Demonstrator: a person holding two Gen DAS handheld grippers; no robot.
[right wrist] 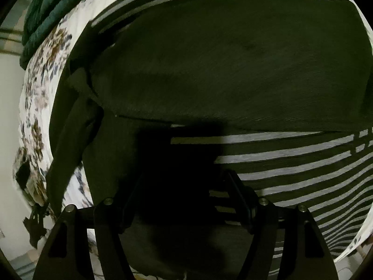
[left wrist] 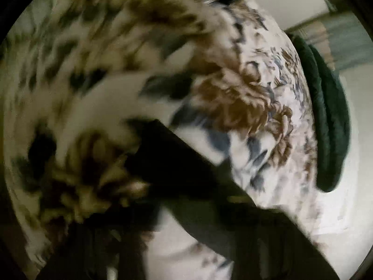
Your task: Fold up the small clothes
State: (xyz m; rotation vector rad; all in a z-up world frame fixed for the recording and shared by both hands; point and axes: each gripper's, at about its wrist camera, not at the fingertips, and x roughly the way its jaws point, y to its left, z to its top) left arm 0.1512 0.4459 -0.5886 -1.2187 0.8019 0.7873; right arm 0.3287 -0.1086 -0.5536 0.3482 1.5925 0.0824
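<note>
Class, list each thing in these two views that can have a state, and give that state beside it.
Dark garment with grey stripes: spread flat, partly folded.
Floral bedsheet: spread under the garment.
Dark green quilted bedding: folded at the bed's edge.
Right gripper: jaws open.
Left gripper: blurred, jaws shut.

left tongs (left wrist: 163,154): closed, blurred | right tongs (right wrist: 184,186): jaws spread, pointing down

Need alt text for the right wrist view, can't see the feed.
The open tongs hover over a dark garment with white stripes, spread on a floral sheet. A green quilted blanket lies at upper left.
</note>
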